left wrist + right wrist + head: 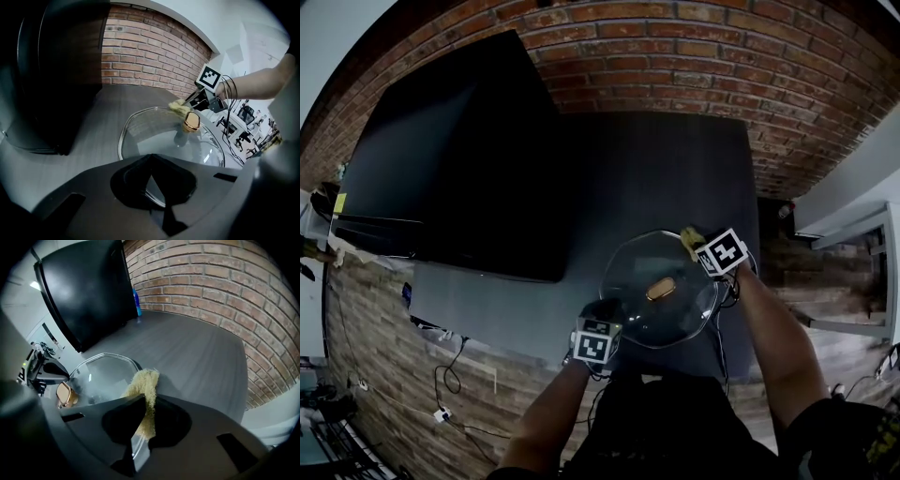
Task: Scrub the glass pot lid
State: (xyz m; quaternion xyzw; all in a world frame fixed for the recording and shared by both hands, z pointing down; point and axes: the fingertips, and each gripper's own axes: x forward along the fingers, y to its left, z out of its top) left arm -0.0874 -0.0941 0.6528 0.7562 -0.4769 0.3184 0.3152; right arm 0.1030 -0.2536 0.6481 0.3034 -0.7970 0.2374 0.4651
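At the upper left of the head view a big black screen (pixel 459 150) is standing on the dark grey counter (pixel 675 178), with a brick wall (pixel 694 56) curving along the top of the frame behind it. Low in the frame, just left of centre, the left claw (pixel 602 321) is pinching the near rim of the glass pot lid (pixel 633 277), its jaws closed down on the glass edge. The lid is sitting on the counter at lower centre, knob side up, with its gold knob (pixel 661 288) in the middle. At the lid's upper right edge the right claw (pixel 698 246) is clamping a pale yellow fibrous scrubber (pixel 687 236), its jaws tight on the wad, and the scrubber is touching the lid's rim. In the right gripper view a blue bottle (pixel 137 303) is standing far back at the wall, just beside the screen.
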